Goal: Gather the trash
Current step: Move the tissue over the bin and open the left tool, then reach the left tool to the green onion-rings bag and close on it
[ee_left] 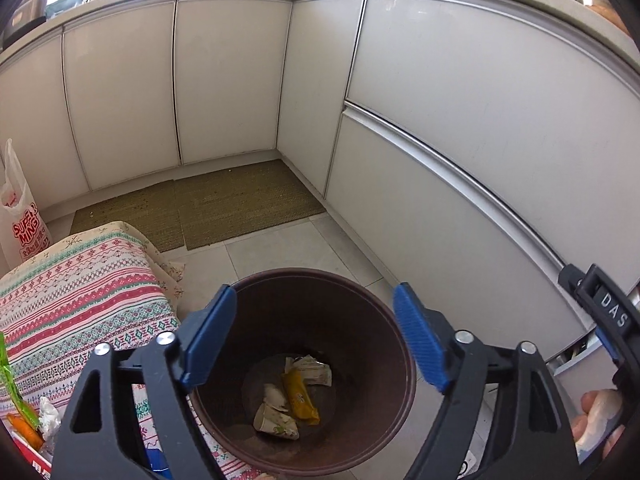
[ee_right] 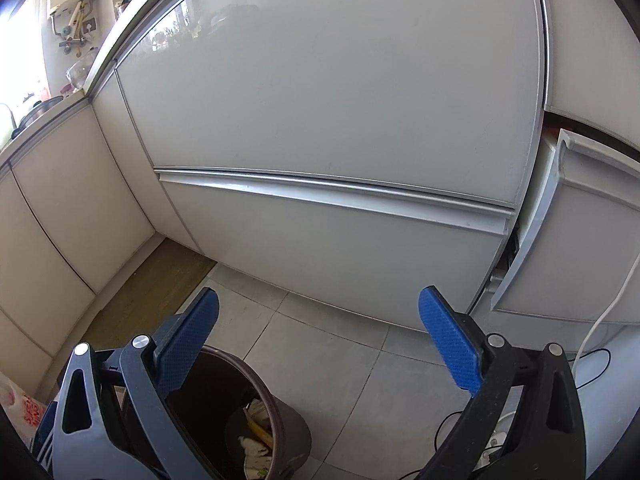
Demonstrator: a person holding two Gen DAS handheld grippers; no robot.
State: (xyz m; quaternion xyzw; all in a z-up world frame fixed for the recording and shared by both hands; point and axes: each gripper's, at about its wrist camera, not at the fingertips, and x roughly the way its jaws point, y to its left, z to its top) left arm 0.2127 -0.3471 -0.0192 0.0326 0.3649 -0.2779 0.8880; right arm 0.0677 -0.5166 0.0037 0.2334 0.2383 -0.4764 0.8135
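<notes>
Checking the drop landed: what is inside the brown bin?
At the bottom of the brown bin lie a yellow wrapper and crumpled pale paper scraps. The near wall hides part of the floor; nothing shows what lies under the scraps.

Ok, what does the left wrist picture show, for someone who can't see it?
The open left hand-held gripper hangs over a brown bin with wrappers at the bottom. A patterned cloth lies left, white cabinets behind.

The left wrist view looks steeply down, close above the brown bin (ee_left: 304,368), toward the far cabinet corner. The right wrist view faces the white drawer fronts (ee_right: 340,128), with the same bin (ee_right: 256,420) low left. Both share the tiled floor (ee_left: 276,256).
</notes>
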